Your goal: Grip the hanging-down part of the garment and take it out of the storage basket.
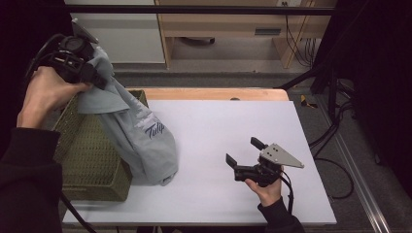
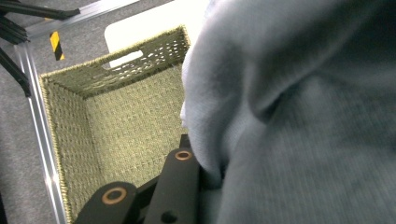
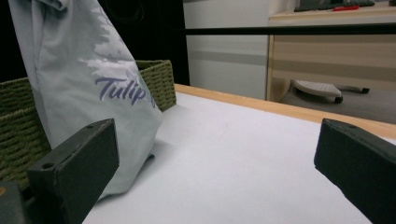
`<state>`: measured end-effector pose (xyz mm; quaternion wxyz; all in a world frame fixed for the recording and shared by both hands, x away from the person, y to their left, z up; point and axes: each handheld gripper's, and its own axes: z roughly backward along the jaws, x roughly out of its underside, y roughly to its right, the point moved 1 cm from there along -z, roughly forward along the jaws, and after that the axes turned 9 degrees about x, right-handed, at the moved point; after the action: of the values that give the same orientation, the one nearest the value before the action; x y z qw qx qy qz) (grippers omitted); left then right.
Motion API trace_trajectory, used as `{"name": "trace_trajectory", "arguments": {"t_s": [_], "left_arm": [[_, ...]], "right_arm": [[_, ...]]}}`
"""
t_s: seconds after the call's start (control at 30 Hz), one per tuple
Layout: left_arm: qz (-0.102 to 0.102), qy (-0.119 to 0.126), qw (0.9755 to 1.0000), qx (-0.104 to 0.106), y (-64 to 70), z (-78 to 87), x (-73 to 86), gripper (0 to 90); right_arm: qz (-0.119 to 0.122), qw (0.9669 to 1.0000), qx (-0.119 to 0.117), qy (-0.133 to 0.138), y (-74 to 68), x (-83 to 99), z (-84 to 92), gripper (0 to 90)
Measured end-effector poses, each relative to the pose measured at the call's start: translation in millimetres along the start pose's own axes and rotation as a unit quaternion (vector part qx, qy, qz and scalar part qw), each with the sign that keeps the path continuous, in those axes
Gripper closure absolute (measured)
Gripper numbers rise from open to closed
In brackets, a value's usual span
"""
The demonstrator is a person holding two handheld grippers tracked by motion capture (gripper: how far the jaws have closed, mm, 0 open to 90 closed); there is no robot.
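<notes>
**Grey shirt held up over the basket**

The left gripper (image 1: 99,80) is raised above the near-left part of the scene, its fingers (image 2: 180,179) clenched on the top of a light grey shirt (image 1: 141,138). The shirt hangs down from that grip, draped over the right wall of a green woven basket (image 1: 92,160); its lower end rests on the white tabletop (image 1: 228,121) just beside the basket. Purple lettering reading "Tulip" shows on the cloth in the high view and in the right gripper view. In the left gripper view the basket's open inside lies below the clamped fabric, which bulges close to the lens.

The right gripper (image 1: 245,151) is low over the tabletop, right of the shirt and apart from it, pointing toward it. Its fingers (image 3: 74,161) are released and stand wide, with bare tabletop between them. A grey three-cornered plate (image 1: 282,156) sits on top of it, and the hand (image 1: 265,187) holds it from below.
</notes>
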<state>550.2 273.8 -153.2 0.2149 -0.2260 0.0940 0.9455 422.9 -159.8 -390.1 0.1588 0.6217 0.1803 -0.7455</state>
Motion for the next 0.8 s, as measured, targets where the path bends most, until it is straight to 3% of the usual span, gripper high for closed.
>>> {"name": "trace_trajectory", "arguments": {"t_s": [0.3, 0.53, 0.8], "left_arm": [[0.003, 0.002, 1.0000, 0.001, -2.6, 0.8, 1.7, 80.3], [0.002, 0.003, 1.0000, 0.002, -2.1, 0.3, 2.1, 80.3], [0.000, 0.002, 1.0000, 0.003, -0.8, -0.2, 1.1, 80.3]], "right_arm": [[-0.013, 0.9996, 0.024, -0.011, 11.4, 14.8, 16.6, 0.1], [-0.009, 0.9988, 0.047, -0.007, 15.9, 30.2, 31.2, 0.2], [-0.008, 0.9985, 0.054, -0.004, 18.8, 41.1, 39.7, 0.1]]}}
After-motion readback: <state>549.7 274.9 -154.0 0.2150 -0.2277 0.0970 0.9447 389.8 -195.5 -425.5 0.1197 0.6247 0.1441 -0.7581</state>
